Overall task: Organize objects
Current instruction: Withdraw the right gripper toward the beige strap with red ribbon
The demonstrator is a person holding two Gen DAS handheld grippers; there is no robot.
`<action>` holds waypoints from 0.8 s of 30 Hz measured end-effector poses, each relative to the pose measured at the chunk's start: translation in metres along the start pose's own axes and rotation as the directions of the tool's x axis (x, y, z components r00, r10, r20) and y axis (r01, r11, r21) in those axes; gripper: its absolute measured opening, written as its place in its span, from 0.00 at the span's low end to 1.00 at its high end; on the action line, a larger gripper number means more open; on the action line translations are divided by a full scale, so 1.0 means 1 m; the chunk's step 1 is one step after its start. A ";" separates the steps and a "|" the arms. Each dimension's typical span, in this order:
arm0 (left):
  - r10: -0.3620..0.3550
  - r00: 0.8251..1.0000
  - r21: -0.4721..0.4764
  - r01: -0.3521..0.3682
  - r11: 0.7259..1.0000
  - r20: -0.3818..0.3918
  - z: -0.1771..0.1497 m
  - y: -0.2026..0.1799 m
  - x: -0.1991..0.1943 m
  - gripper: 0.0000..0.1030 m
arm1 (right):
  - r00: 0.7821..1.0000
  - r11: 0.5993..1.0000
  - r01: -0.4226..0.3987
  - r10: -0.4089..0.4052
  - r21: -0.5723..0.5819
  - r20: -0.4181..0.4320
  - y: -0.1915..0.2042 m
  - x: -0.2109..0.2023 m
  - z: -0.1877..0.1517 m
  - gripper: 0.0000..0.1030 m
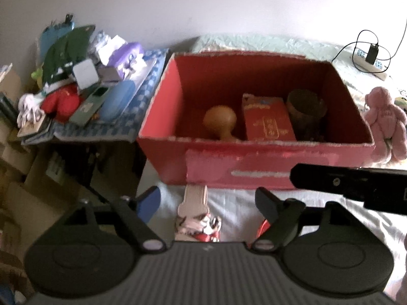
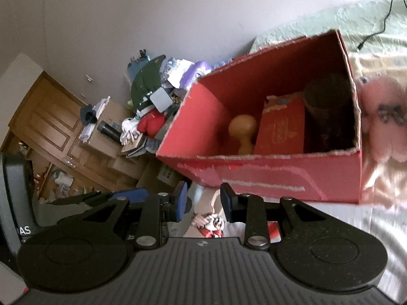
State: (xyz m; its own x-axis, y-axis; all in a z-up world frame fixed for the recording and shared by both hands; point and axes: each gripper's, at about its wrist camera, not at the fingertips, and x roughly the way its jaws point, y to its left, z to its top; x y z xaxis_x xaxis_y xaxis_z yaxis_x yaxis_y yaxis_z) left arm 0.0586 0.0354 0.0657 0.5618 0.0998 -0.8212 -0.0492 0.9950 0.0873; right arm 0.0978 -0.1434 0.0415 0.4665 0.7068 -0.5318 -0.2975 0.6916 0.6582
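Both tongs gape, holding nothing: left gripper (image 1: 206, 198) and right gripper (image 2: 203, 200) flank the cartoon-printed packet (image 1: 197, 219) at lower centre, apparently for pickup. Red box (image 1: 254, 170) sits just above, open-topped, likely its destination.

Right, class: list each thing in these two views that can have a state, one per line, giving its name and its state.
Red box: open-topped, upright on the bed.
Wooden stamp: in the box, at its left.
Red packet: in the box, middle, leaning back.
Dark cup: upright in the box, at its right.
Pink plush: outside, against the box's right wall.
Figure: on the bed before the box.
Left tongs: open, empty.
Right tongs: open, empty.
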 end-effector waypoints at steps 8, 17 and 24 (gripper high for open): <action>-0.019 0.998 -0.031 0.017 0.999 -0.064 -0.025 0.010 0.017 0.81 | 0.998 0.999 0.019 -0.017 0.033 -0.064 -0.009 0.012 -0.019 0.32; -0.095 0.985 -0.104 0.080 0.991 -0.147 -0.051 0.033 0.044 0.82 | 0.989 0.997 0.051 -0.043 0.050 -0.139 -0.010 0.037 -0.031 0.32; -0.130 0.975 -0.117 0.110 0.987 -0.181 -0.050 0.043 0.064 0.84 | 0.981 0.995 0.077 -0.064 0.064 -0.183 -0.010 0.058 -0.030 0.33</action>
State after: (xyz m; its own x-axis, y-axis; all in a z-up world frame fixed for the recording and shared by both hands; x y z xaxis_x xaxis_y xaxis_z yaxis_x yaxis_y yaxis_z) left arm 0.0513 0.0846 -0.0109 0.4050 -0.0301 -0.9138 -0.0835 0.9941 -0.0697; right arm 0.1028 -0.1047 -0.0114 0.3238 0.6766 -0.6613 -0.2069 0.7327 0.6483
